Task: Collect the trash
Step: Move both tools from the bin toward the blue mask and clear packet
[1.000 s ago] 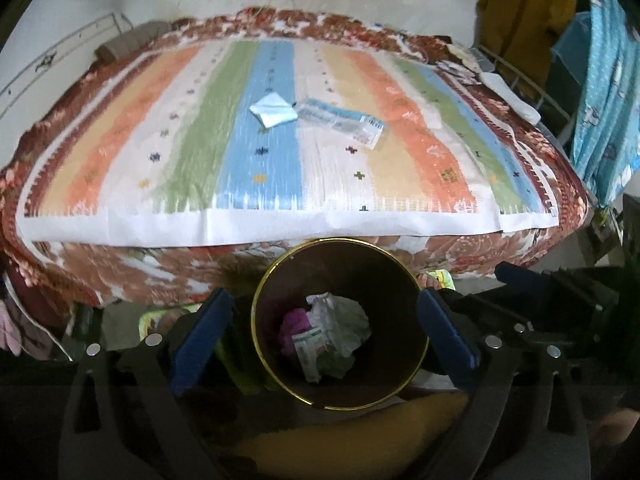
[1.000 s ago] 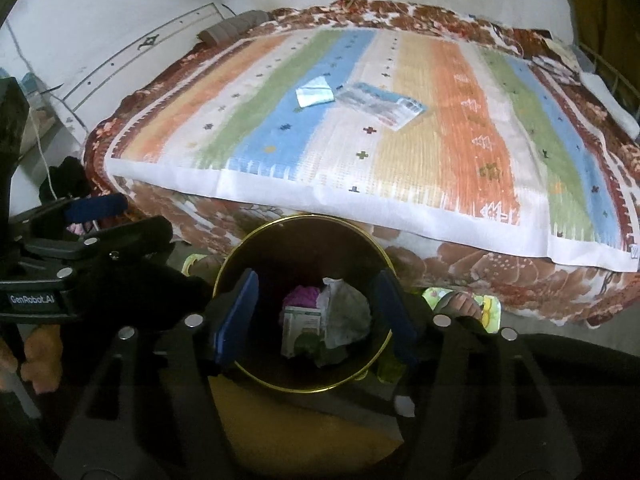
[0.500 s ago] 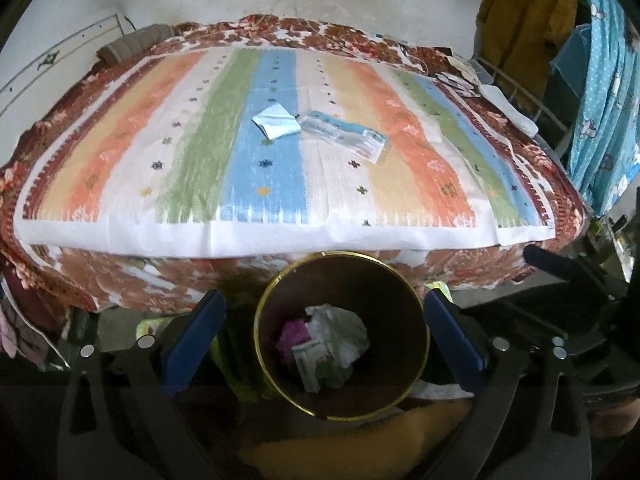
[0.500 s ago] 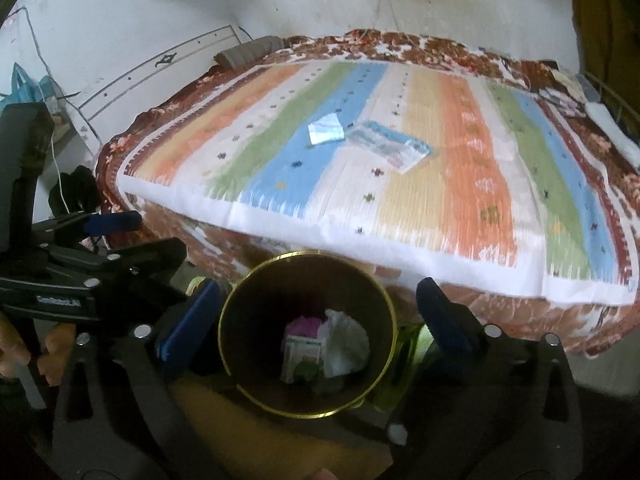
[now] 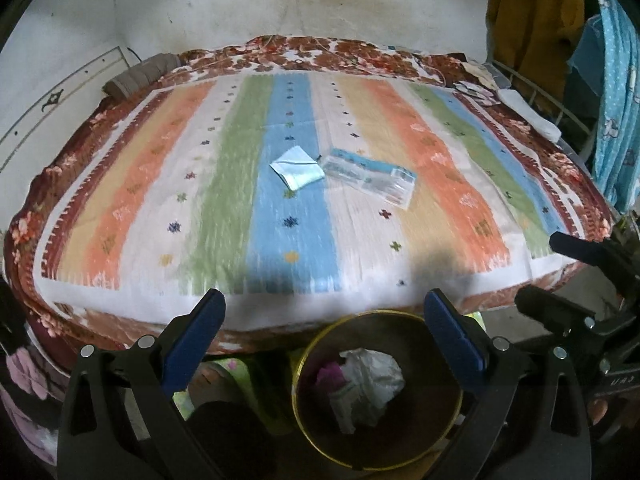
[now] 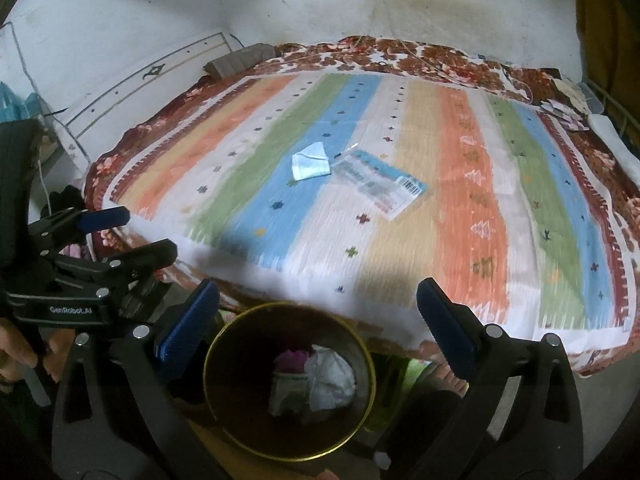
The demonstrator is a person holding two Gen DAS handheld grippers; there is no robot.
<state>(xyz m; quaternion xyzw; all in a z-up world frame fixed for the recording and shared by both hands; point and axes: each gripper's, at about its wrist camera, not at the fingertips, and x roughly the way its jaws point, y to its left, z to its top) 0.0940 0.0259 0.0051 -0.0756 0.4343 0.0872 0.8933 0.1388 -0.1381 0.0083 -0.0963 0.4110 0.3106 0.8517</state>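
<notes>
A light blue folded wrapper [image 5: 297,169] [image 6: 311,162] lies mid-bed on the striped cover. Just to its right is a clear plastic packet [image 5: 370,178] [image 6: 380,184] with a blue strip. A gold-rimmed bin [image 5: 298,400] [image 6: 208,364] stands on the floor at the bed's near edge and holds crumpled white paper [image 5: 372,380] [image 6: 328,380] and pink scraps. My left gripper [image 5: 324,296] is open and empty above the bed edge and bin. My right gripper [image 6: 318,284] is also wide open and empty, over the bin's far rim. Both are well short of the two wrappers.
The striped cover [image 5: 460,184] lies over a floral blanket [image 5: 360,48]. Small items and a white cloth [image 5: 528,112] sit at the far right corner, and a grey roll [image 5: 140,76] at the far left. Hanging clothes [image 5: 612,92] are on the right. A foot [image 6: 444,376] is beside the bin.
Both grippers rose and tilted toward the bed, so the bin slid lower in both views and more of the wall shows. The right jaws spread wider.
</notes>
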